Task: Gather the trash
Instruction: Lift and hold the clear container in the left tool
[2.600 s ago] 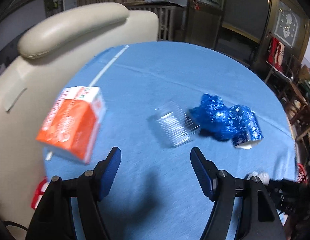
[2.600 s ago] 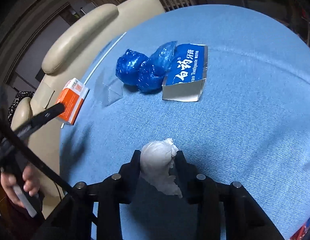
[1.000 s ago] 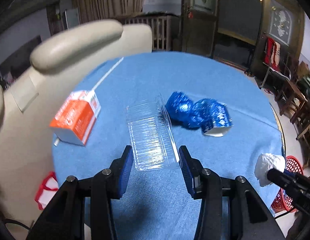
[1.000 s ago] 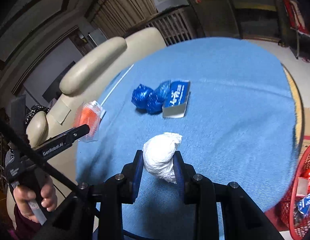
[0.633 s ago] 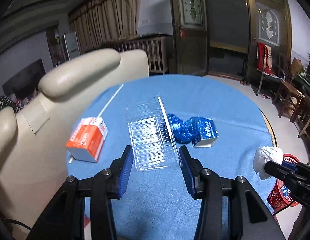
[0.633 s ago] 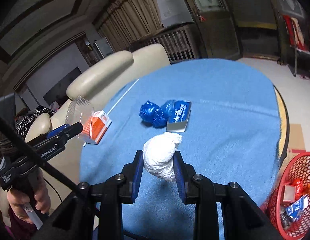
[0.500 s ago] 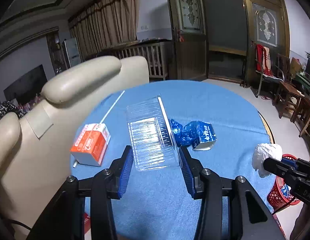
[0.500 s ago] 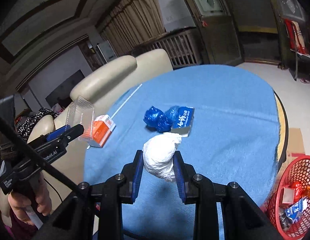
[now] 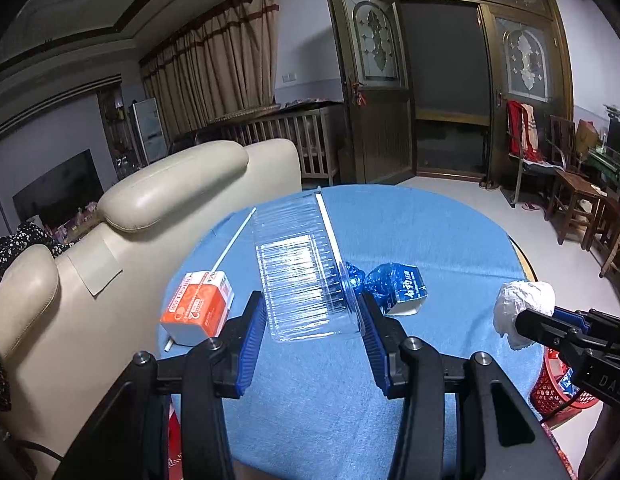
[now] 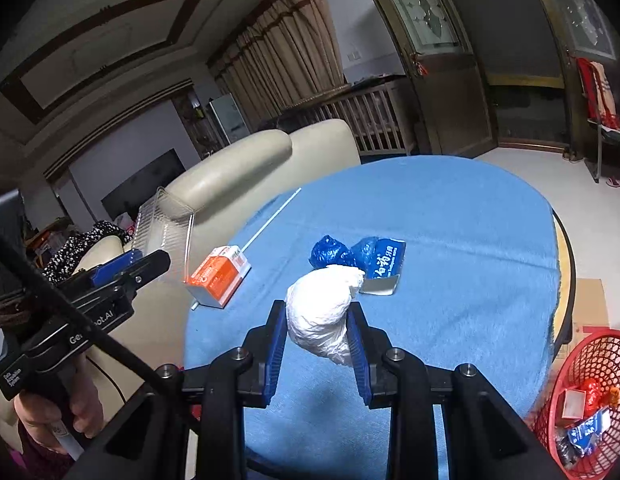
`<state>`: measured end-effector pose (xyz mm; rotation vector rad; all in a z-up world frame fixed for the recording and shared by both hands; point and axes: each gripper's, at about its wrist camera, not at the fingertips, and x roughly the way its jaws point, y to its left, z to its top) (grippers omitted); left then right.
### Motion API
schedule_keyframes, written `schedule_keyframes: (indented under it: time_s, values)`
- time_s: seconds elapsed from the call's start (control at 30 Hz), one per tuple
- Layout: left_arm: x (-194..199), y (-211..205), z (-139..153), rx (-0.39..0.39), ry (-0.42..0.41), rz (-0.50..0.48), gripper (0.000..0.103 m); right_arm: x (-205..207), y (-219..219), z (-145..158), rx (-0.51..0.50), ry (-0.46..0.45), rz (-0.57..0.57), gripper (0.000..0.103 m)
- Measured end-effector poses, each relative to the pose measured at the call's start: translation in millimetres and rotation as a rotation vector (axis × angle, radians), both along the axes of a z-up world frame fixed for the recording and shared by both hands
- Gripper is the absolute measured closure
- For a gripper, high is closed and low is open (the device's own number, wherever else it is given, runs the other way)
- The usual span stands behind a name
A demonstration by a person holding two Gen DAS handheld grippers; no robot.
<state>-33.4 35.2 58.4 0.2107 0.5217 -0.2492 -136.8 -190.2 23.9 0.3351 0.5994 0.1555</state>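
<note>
Above the round blue-clothed table (image 9: 450,240): left gripper (image 9: 314,320) partway open, blue pads pressed to both sides of a clear ribbed plastic container (image 9: 302,268), held clear of the cloth. Seen from the left wrist only as a far-right sliver: right gripper (image 9: 526,326) with a white crumpled wad (image 9: 522,304) at its tip. From the right wrist, shown in full: right gripper (image 10: 316,322) nearly closed, pads squeezing the white crumpled wad (image 10: 322,312), lifted off the table (image 10: 470,216). Also only there: a hand (image 10: 50,420) wrapped round the left gripper's handle, container (image 10: 162,224) in profile against the cream sofa (image 10: 238,176), and a red mesh basket (image 10: 614,352) on the floor by the table edge, wrappers inside. Left on the cloth in both views: orange carton (image 9: 198,304), blue crumpled bag (image 9: 356,276) touching a blue box (image 9: 406,292), white straw (image 9: 234,240) near the sofa-side edge.
</note>
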Motion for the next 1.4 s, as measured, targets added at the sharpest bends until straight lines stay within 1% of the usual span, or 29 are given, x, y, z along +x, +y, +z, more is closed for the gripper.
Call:
schedule_keyframes:
  time_s: [0.23,0.73,1.4]
  values:
    - [-9,-1,5,0.010,-0.024,-0.002,0.054,-7,-1,7,0.008,-0.028,-0.003,0.071]
    - [-29,-6,10,0.033,-0.070,-0.005,0.054,-13,-11,7,0.048,-0.045,-0.015,0.071]
    - [-29,-6,10,0.032,-0.049,-0.005,0.054,-16,-17,7,0.075,-0.043,-0.019,0.071]
